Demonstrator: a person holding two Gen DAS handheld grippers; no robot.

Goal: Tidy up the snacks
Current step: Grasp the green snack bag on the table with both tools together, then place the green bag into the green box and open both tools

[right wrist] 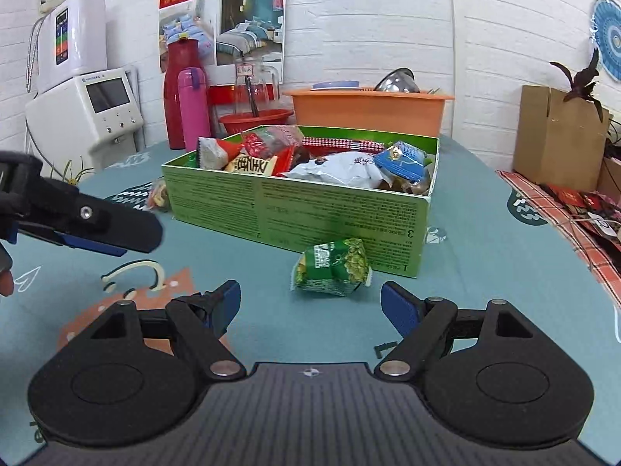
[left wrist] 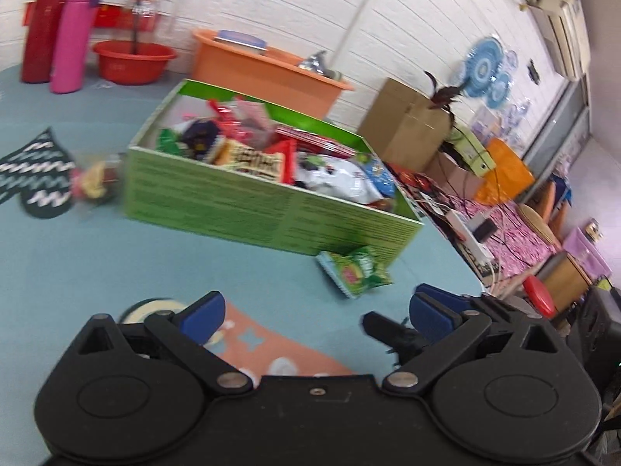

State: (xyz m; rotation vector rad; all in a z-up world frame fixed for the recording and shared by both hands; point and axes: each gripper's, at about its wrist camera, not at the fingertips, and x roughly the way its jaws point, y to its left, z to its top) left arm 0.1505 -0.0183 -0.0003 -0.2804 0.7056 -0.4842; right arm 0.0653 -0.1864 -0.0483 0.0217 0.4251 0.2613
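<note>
We hold both grippers empty, jaws apart, over a teal table. A green packet (right wrist: 333, 268) lies on the cloth just beside the near corner of the green box (right wrist: 333, 217), already heaped with snacks. Our right gripper (right wrist: 310, 306) faces it; we should close across its puffed middle, not the crimped ends. The left gripper (left wrist: 316, 310) view is blurred, and a second snack (left wrist: 93, 182) beyond the box is hard to make out.
</note>
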